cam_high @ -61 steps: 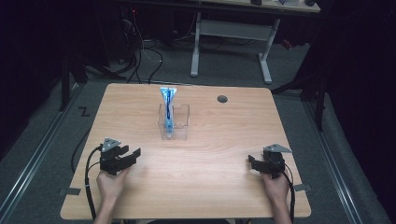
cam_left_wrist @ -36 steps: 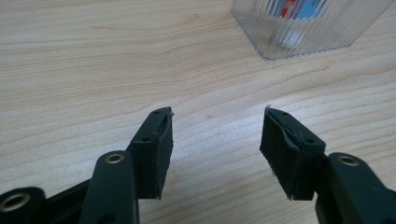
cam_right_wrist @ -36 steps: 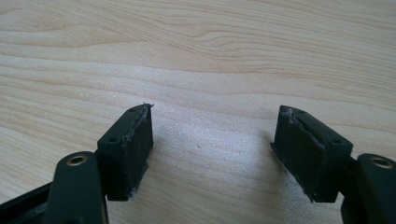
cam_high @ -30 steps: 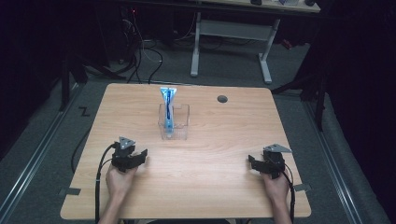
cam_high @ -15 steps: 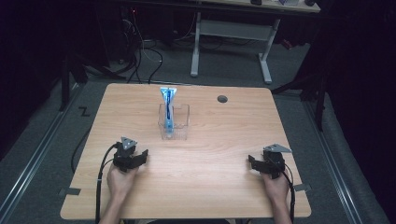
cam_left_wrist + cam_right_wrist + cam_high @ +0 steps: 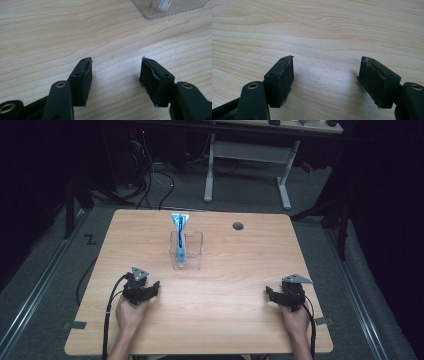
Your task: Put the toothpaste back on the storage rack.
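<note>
Toothpaste tube (image 6: 179, 236) (one) stands in one clear box (image 6: 193, 251); both tools, left (image 6: 150, 290) and right (image 6: 272, 295), gape empty.

floor: grey carpet (image 6: 250, 195) | rear: white-legged desk (image 6: 247, 155) (dim room)

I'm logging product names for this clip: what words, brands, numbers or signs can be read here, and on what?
None can be read.
Blue and white tube standing in the clear container: any print is too small and blurred.
Wooden table: a dark zigzag mark at its left edge, no legible text.
Left gripper, right gripper: no labels.
</note>
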